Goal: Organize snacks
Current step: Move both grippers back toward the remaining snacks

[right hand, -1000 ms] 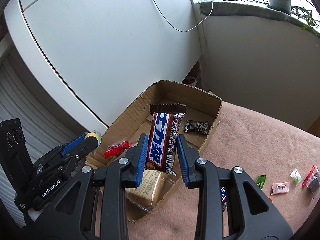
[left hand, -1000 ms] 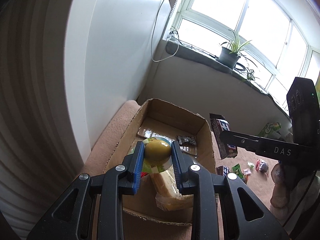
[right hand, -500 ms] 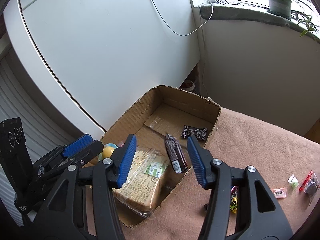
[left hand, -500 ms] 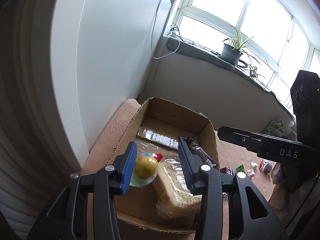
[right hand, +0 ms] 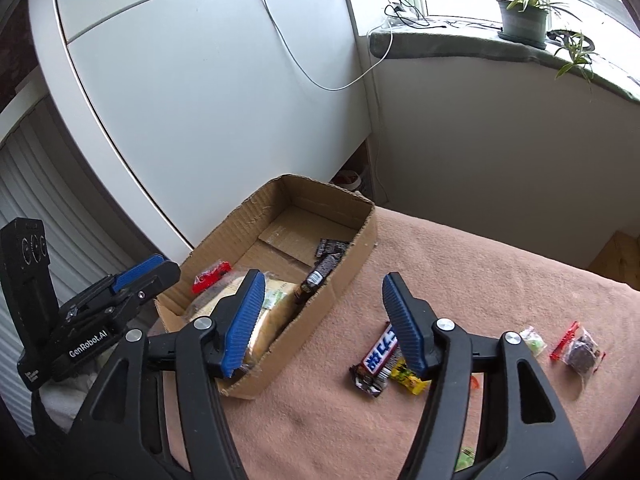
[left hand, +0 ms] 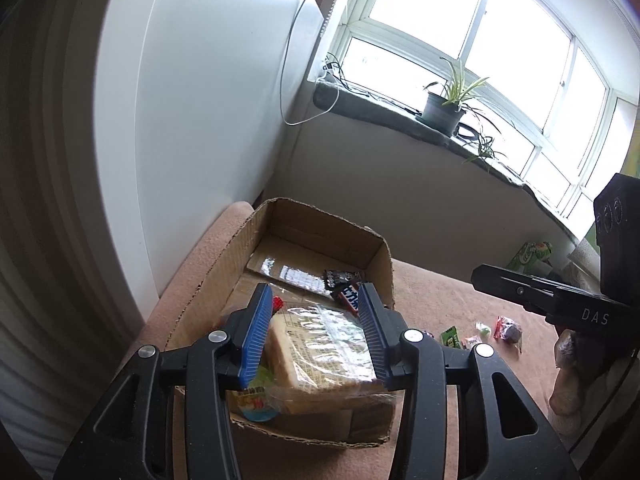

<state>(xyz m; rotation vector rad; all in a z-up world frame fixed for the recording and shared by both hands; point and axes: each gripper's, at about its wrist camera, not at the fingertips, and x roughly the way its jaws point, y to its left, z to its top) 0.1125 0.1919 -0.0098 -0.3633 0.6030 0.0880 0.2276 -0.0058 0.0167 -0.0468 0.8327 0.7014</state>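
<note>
The cardboard box (right hand: 352, 258) sat on the pink blanket (right hand: 460, 280) at about 10 o'clock from your right gripper (right hand: 324, 320), holding a wrapped loaf of sliced bread (left hand: 320, 356), a brown chocolate bar (right hand: 318, 278) leaning on its right wall, a red wrapper (right hand: 211, 277) and a small dark packet (right hand: 330, 246). Your right gripper's jaws had just been opening and stood wide apart with nothing between them. A second chocolate bar (right hand: 378, 358) and a yellow candy (right hand: 408, 376) lay at 5 o'clock from the box. Your left gripper (left hand: 316, 336) hung above the bread, jaws parted and empty, having just been opening
</note>
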